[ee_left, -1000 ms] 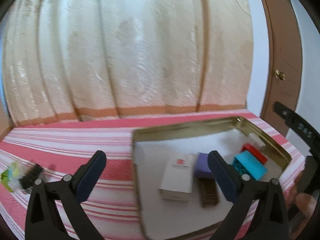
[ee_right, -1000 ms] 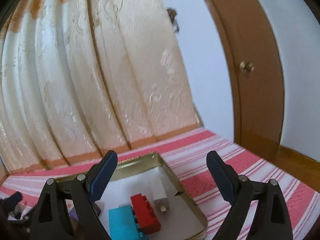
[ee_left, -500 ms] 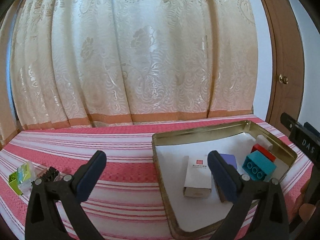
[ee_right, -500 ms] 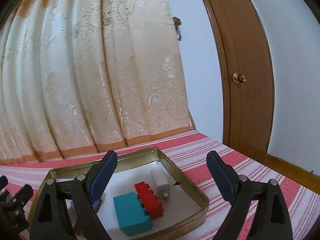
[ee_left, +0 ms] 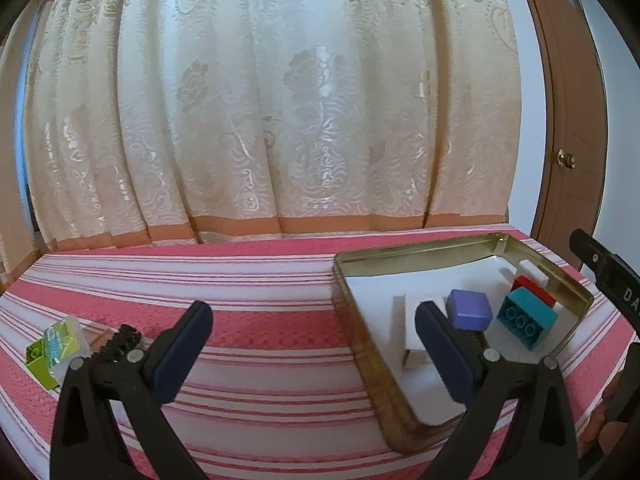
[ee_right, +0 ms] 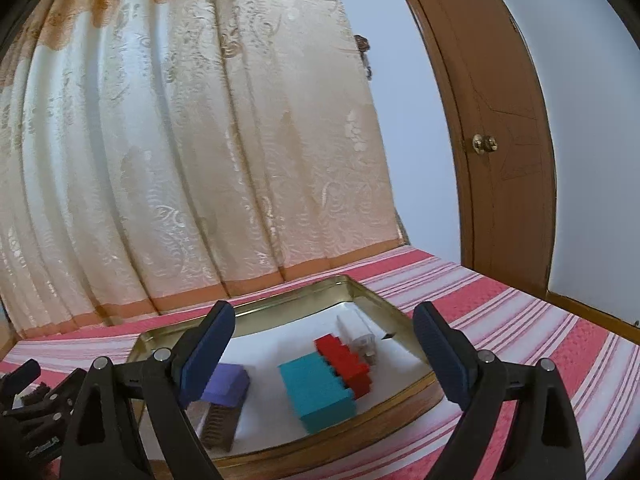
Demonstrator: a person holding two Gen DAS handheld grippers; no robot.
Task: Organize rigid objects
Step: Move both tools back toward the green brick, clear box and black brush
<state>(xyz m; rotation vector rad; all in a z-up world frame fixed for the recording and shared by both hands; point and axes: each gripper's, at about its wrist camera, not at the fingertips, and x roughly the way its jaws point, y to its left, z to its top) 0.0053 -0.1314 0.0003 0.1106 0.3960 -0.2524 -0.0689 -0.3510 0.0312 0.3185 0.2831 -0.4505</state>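
A gold tin tray point(ee_left: 404, 255) point(ee_right: 256, 314) lies on the red-striped cloth. It holds a teal brick point(ee_left: 526, 322) point(ee_right: 318, 390), a red brick point(ee_left: 534, 289) point(ee_right: 344, 360), a purple block point(ee_left: 469, 309) point(ee_right: 226, 384), a white box point(ee_left: 416, 326), a brown brush point(ee_right: 218, 426) and a small white cylinder point(ee_right: 356, 330). A green brick in clear wrap point(ee_left: 52, 346) and a black brush point(ee_left: 120, 342) lie on the cloth at left. My left gripper point(ee_left: 314, 354) is open and empty above the cloth, left of the tray. My right gripper point(ee_right: 324, 354) is open and empty above the tray.
A cream curtain point(ee_left: 280, 100) hangs behind the table. A brown door with a brass knob point(ee_right: 484, 143) stands at the right. The striped cloth point(ee_left: 256, 280) stretches between the tray and the loose items at left.
The left view has swung left, so the tray sits further right and the green brick and black brush come nearer. The right gripper has shifted slightly. Both stay open.
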